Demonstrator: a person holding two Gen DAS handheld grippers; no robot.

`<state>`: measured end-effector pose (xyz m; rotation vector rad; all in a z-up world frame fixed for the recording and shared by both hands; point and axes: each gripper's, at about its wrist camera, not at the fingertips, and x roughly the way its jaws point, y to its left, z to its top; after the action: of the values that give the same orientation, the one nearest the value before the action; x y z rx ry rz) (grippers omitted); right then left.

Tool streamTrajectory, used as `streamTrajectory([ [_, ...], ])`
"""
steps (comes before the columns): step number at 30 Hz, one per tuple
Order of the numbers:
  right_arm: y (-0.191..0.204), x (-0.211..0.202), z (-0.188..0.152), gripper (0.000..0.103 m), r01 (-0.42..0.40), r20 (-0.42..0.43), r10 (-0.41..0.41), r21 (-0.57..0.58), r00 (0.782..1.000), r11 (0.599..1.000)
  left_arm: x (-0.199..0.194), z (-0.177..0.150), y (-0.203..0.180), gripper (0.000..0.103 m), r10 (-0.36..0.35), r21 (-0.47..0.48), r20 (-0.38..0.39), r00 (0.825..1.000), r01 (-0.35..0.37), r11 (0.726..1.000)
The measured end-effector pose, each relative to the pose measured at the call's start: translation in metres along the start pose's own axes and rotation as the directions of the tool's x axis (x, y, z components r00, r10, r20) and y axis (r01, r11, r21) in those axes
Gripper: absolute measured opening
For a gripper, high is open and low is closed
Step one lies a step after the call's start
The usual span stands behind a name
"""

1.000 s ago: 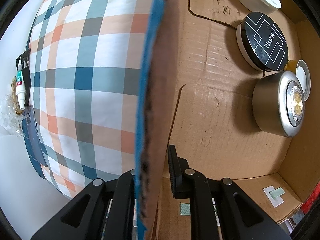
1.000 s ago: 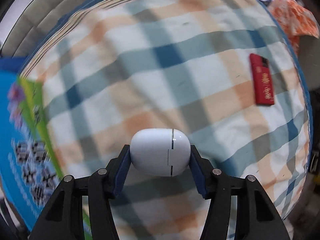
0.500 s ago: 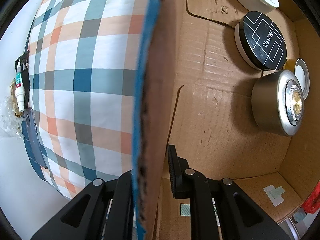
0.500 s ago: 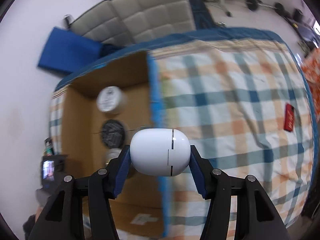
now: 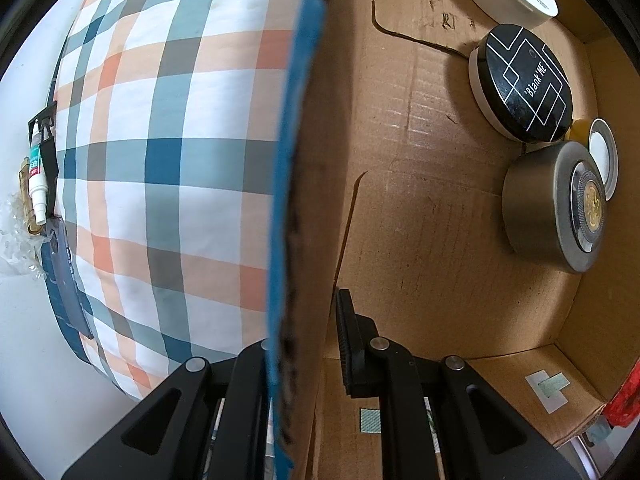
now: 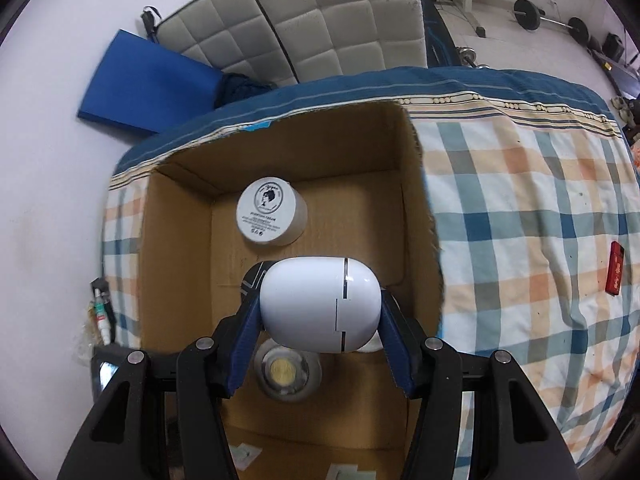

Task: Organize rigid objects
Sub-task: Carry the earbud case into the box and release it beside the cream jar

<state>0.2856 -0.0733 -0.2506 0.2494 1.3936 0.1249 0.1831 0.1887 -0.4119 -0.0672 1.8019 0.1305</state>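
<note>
On a plaid bed (image 6: 520, 208) sits a box (image 6: 180, 208). Our right gripper (image 6: 320, 316) holds a white case (image 6: 320, 304) above it; our left gripper (image 5: 304, 344) pinches the box's wall.

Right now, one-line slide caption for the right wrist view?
Right gripper holds a white pod-shaped case above an open cardboard box containing round jars.
</note>
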Motion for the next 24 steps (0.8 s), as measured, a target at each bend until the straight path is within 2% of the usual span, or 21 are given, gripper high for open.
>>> streamTrajectory([
  [14, 0.013, 0.073, 0.019, 0.059, 0.107, -0.095, -0.108, -0.007, 0.99, 0.994, 0.0, 0.003, -0.001, 0.01, -0.001, 0.005, -0.004, 1.0, 0.001, 1.0],
  [24, 0.011, 0.101, 0.025, 0.06, 0.177, -0.12, -0.177, -0.007, 0.977, 0.984, 0.0, 0.006, -0.007, 0.01, 0.002, 0.007, -0.006, 1.0, -0.002, 1.0],
])
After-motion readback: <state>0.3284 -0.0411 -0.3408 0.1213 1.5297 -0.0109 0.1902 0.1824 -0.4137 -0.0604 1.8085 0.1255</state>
